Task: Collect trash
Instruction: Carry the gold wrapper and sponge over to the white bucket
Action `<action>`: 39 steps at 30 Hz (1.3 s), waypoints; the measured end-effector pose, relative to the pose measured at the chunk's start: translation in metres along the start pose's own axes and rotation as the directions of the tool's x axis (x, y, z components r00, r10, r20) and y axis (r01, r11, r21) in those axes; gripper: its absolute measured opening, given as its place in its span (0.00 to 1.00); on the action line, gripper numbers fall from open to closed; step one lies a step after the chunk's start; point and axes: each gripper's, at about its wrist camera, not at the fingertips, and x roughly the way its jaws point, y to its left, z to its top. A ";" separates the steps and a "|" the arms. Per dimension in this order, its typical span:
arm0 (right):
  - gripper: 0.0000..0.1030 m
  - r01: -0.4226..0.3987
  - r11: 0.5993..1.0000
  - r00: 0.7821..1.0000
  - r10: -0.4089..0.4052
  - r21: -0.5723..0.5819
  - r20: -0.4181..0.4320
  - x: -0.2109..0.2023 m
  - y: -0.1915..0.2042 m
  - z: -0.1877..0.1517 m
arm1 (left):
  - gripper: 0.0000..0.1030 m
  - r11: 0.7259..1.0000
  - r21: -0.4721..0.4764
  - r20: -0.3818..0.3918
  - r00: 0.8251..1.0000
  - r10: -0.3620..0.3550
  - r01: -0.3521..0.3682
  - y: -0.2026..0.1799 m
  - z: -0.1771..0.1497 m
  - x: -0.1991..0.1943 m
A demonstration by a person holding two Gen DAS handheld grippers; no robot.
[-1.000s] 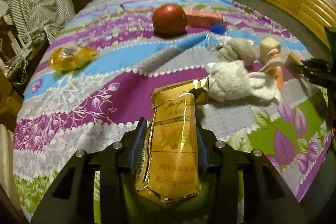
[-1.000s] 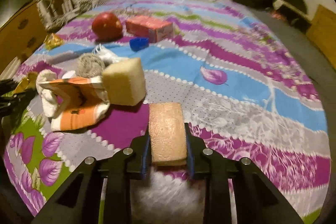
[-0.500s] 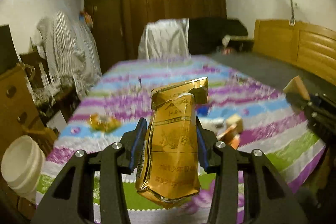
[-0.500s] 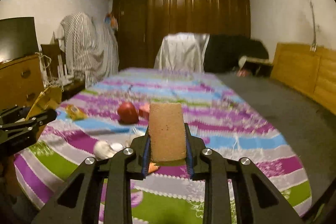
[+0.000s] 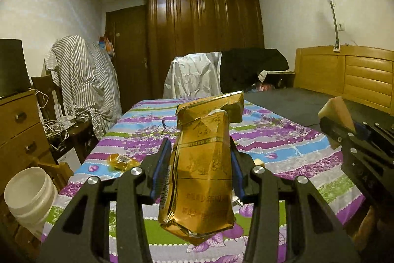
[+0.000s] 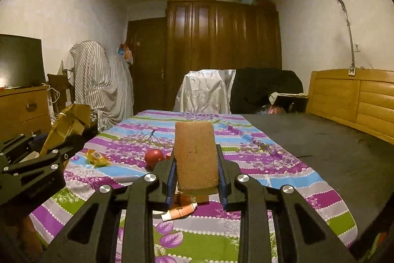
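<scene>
The crumpled gold foil cigarette packet point(image 5: 202, 164) stands upright between the blue-padded fingers of the left gripper point(image 5: 200, 170), which is clamped on it above the near end of the table. Its torn flap folds over toward 1 o'clock. Printed across the upper band are the letters "TER C", cut off at both creases; Chinese characters run along the lower part, too creased to read, and a barcode strip shows on its left edge. From the right wrist view the same packet point(image 6: 65, 126) appears at 9 o'clock, tilted.

The right gripper point(image 6: 196, 171) is closed on a brown rectangular sponge block point(image 6: 196, 157), held upright with a paler layer at its base.

Below both lies the striped purple, blue and green floral tablecloth point(image 6: 283, 171). On it, at 10 o'clock of the sponge, sit a red round fruit point(image 6: 154, 157) and a crinkled yellow wrapper point(image 6: 96, 157); an orange-and-white packet point(image 6: 181, 210) lies just beneath the gripper. A white plastic tub point(image 5: 29, 194) stands at 9 o'clock off the table edge.
</scene>
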 end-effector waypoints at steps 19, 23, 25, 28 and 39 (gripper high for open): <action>0.28 -0.126 0.992 0.992 0.126 -0.030 -0.008 0.026 0.029 0.026 | 0.42 0.992 -0.037 0.003 0.993 0.118 -0.118 0.041 0.016 -0.008; 0.28 -0.183 0.982 0.983 0.182 -0.043 -0.015 0.040 0.055 0.038 | 0.42 0.985 -0.055 0.000 0.986 0.165 -0.164 0.066 0.023 -0.010; 0.28 -0.213 0.976 0.977 0.213 -0.052 -0.010 0.047 0.072 0.047 | 0.42 0.979 -0.065 -0.001 0.981 0.194 -0.194 0.081 0.026 -0.012; 0.28 -0.256 0.964 0.967 0.257 -0.066 -0.008 0.058 0.098 0.059 | 0.42 0.968 -0.081 -0.005 0.971 0.237 -0.237 0.104 0.030 -0.014; 0.28 -0.436 0.893 0.900 0.435 -0.115 -0.030 0.090 0.223 0.096 | 0.42 0.902 -0.131 -0.041 0.911 0.410 -0.412 0.202 0.033 -0.034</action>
